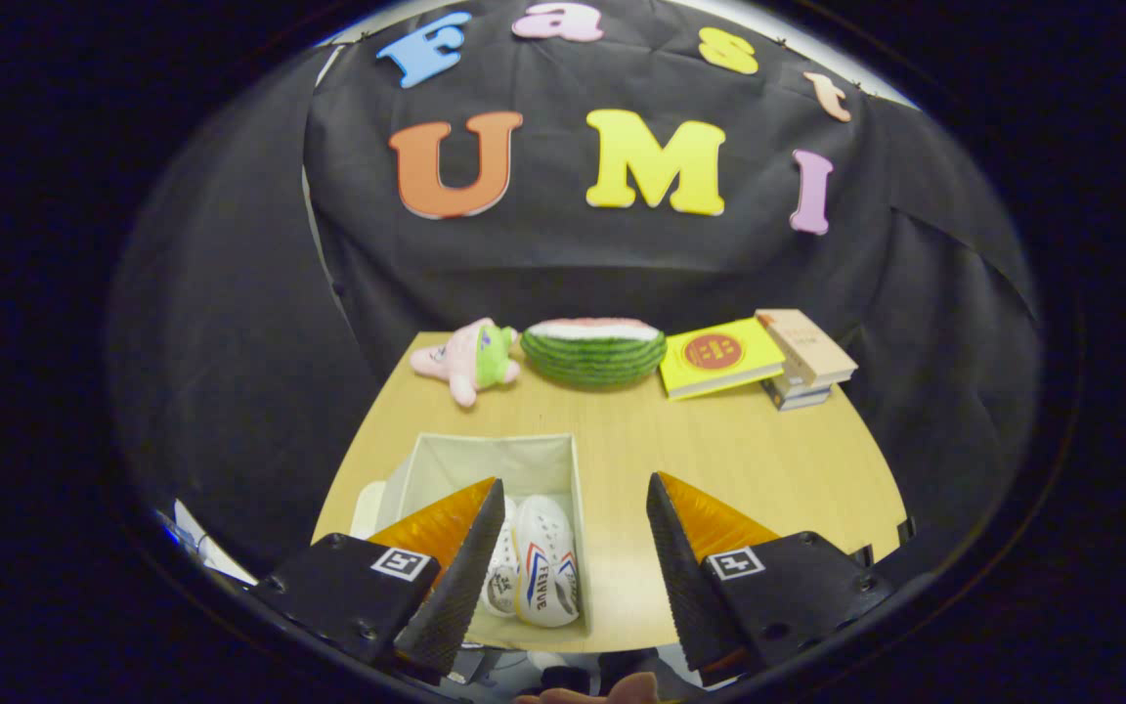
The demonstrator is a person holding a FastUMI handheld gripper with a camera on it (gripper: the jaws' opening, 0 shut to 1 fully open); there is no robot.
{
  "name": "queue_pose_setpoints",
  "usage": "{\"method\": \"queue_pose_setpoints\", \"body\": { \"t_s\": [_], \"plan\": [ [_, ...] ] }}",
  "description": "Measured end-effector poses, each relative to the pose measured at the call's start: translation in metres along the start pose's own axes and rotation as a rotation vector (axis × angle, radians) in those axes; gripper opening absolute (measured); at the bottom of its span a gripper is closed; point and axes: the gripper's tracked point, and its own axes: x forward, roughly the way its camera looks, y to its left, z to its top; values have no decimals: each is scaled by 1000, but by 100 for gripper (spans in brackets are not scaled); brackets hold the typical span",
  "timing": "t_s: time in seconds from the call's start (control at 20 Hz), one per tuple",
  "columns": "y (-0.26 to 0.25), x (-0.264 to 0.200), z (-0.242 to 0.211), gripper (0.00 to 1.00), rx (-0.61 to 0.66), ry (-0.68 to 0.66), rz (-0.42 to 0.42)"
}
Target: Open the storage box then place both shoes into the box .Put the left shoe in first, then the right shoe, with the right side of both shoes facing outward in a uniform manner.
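Between the fingers nothing is held: the gripper (573, 557) hangs above the near table edge with its fingers spread wide, free of any load. Just ahead of the left finger sits the storage box (485, 464), open at the top, lid off; a pale panel beside its left wall may be the lid, cannot tell. Both shoes (534, 572) lie inside at the near end, soles up, side by side and touching, so placement looks done. Which side faces outward I cannot confirm. Beyond, well apart at the far edge of the table (749, 460): plush toy (470, 360), watermelon half (594, 350), yellow book (719, 357), stacked books (805, 360), likely bystanders kept clear of the working area.
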Motion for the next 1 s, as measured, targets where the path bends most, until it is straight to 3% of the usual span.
{"method": "queue_pose_setpoints", "body": {
  "t_s": [0.15,0.25,0.5,1.0],
  "plan": [
    [-29,-35,36,89,20,-200,-45],
    [-51,-50,49,100,48,-291,-77],
    [-91,-72,72,100,81,-430,-121],
    [-98,-87,71,100,97,-496,-113]
  ]
}}
